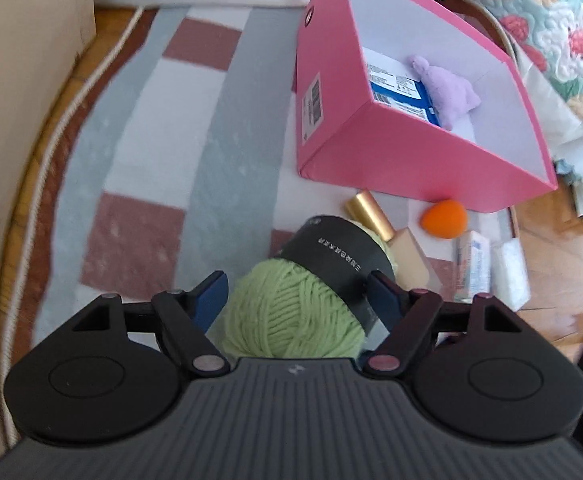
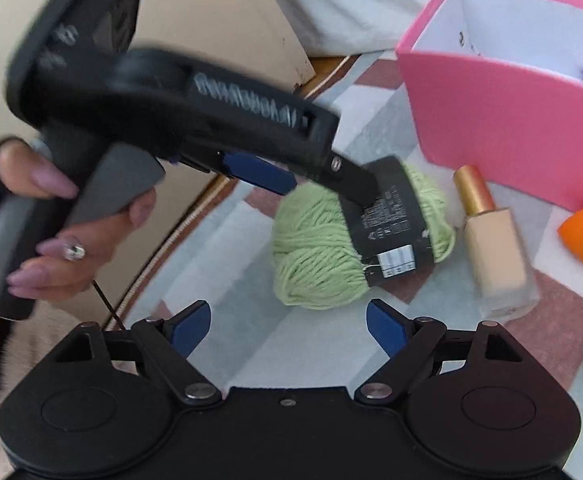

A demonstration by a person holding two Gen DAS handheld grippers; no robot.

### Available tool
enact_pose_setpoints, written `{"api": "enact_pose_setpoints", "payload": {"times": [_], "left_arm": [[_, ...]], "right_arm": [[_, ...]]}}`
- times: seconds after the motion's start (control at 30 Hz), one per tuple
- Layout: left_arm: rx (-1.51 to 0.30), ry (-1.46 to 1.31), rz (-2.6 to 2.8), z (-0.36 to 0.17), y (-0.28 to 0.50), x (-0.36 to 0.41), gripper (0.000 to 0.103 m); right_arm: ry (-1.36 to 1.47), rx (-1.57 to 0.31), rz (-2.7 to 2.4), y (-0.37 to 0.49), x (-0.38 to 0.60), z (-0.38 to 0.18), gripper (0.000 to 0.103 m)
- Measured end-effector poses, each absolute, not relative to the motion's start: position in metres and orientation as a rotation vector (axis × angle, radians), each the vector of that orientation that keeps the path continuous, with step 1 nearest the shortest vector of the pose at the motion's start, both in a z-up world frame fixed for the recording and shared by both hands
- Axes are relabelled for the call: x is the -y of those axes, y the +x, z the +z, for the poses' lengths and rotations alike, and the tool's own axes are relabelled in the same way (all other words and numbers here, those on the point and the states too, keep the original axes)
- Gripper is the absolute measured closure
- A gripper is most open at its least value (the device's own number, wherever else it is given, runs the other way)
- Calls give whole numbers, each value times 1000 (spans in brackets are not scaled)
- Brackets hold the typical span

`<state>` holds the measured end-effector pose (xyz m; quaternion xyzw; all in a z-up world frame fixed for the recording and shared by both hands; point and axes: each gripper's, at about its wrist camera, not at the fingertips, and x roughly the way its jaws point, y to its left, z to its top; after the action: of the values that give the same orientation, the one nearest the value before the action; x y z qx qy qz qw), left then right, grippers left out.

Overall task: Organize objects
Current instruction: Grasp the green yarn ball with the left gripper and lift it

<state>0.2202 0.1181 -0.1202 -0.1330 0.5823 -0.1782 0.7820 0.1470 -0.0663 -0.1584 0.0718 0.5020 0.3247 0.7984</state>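
The striped rug [image 1: 211, 128] with its rope-trimmed edge carries everything. Toward its far right corner stands the pink box [image 1: 371, 152], open-topped and white inside; in it lie a blue-and-white packet [image 1: 395, 88] and, on top of that, a lilac plush toy [image 1: 447, 92].

Just in front of the box's near wall, toward the rug's right edge, sit a foundation bottle [image 2: 495, 248] with a gold cap and an orange sponge [image 1: 443, 218], with two small white packets [image 1: 487, 268] beyond them near the bare floor.

The green yarn ball [image 1: 295, 312], wrapped in a black paper band, rests on the rug just left of the bottle. The left gripper [image 1: 295, 300] has its blue pads spread about as wide as the ball, one at each side of it; the right pad meets the black band, while contact at the left pad cannot be told.

The right gripper [image 2: 287, 326] hangs above the rug near the ball with its jaws wide apart, holding nothing.
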Motion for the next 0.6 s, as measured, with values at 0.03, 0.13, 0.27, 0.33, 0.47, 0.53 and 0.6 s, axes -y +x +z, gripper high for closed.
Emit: {"api": "enact_pose_setpoints", "payload": {"times": [0.03,0.13,0.27,0.33,0.47,0.53,0.6], "left_arm": [[-1268,-315,-405,-122,219,-120,31],[-1333,-465,-457,-132,213,-130,32],[-1377,-599,-459,-139,201,-139,32],[-1408,-697,-494,-144,195,-139,32],[-1399,-597,-392,-145,184,-128,40],[-1350,-481,-326,-136,182,-123,38],[-1292,-400,-300,-128,180,-117,33]], "right_arm": [[145,-1079,685,148,64,-163,15],[129,-1056,645,150,62,-164,15],[179,-1030,626,145,75,-151,14],[161,-994,613,139,79,-141,13],[102,-984,582,132,82,-143,14],[77,-999,560,133,81,-149,14],[68,-1006,551,133,80,-156,14]]}}
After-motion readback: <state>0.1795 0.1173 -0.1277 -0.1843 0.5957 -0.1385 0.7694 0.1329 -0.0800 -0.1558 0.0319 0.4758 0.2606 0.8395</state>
